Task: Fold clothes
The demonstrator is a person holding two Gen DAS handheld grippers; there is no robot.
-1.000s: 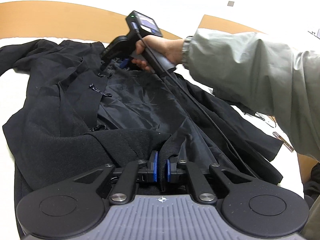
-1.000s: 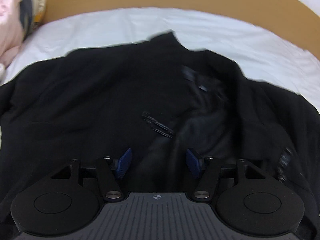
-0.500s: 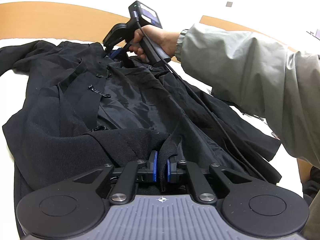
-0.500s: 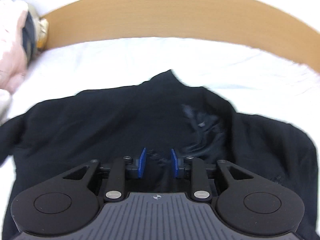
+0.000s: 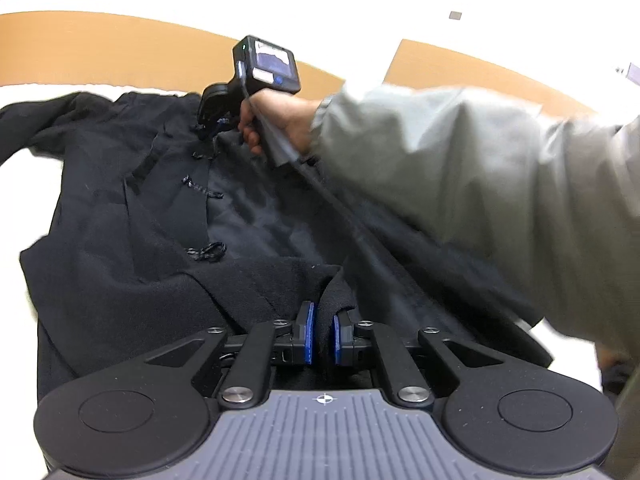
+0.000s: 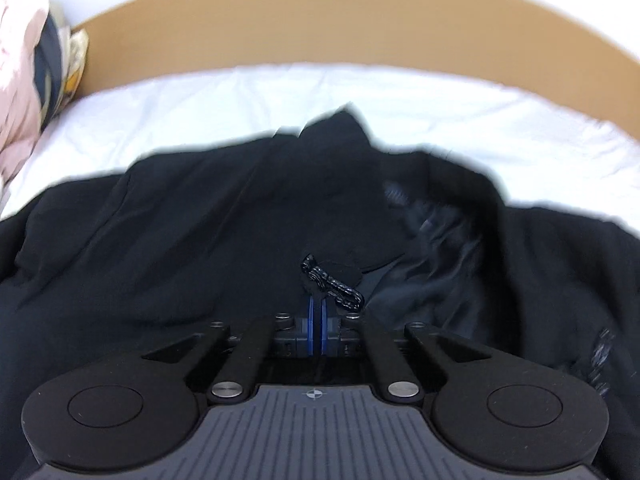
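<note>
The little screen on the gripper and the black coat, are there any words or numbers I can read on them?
No text can be read anywhere.
Screen on the right gripper: lit, with blurred shapes, too small to read.
Black coat: no readable label; a pale patch near the collar in the right wrist view is too blurred to tell.

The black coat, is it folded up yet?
Not yet. The black coat lies spread open on the white sheet, lining showing. The left claw pinches the hem edge; the right claw has just closed on the front edge near the collar. All folds remain.
</note>
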